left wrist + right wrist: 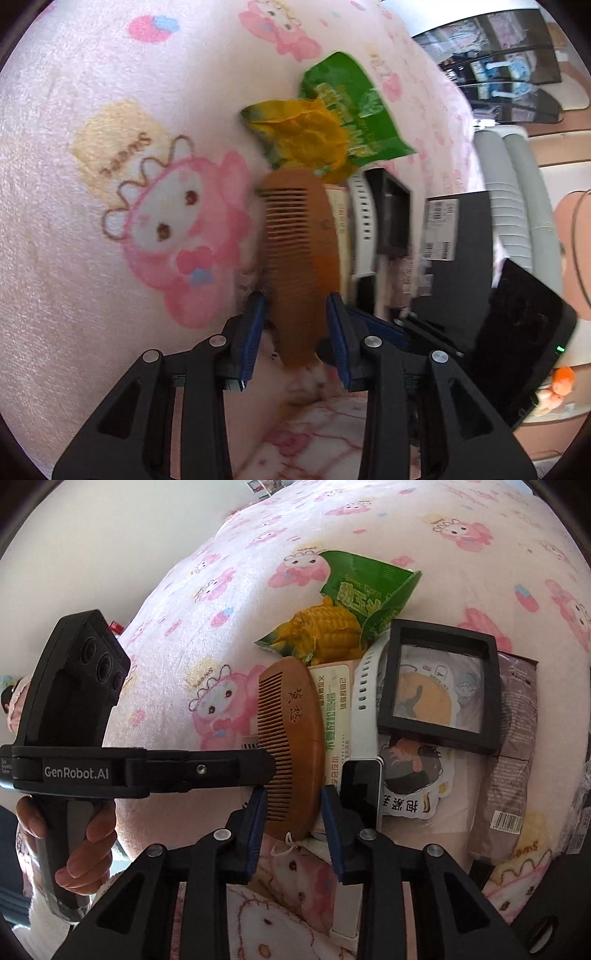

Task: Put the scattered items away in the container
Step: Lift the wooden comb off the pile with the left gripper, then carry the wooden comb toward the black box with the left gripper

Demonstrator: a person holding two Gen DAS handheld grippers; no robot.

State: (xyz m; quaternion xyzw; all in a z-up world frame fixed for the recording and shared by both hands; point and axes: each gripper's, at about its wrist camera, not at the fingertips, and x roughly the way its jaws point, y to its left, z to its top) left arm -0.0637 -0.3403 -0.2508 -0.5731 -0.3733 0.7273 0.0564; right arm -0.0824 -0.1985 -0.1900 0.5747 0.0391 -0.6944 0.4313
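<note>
Right wrist: wooden comb [291, 746] between right tongs [293, 805], left tongs [271, 765] touching; grip on either unclear.

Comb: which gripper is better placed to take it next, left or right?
Right, probably. The right gripper straddles the wooden comb at its lower end, a finger at each long edge. The left gripper points in from the side, tip at the toothed edge, and its view is blurred. Whether either grips is unclear.

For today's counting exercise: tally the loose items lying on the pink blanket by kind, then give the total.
Comb: 1
Snack bags: 2 (green corn, grey)
Watch: 1
Black frame: 1
Card: 1
Sticker: 1
Total: 7
</note>
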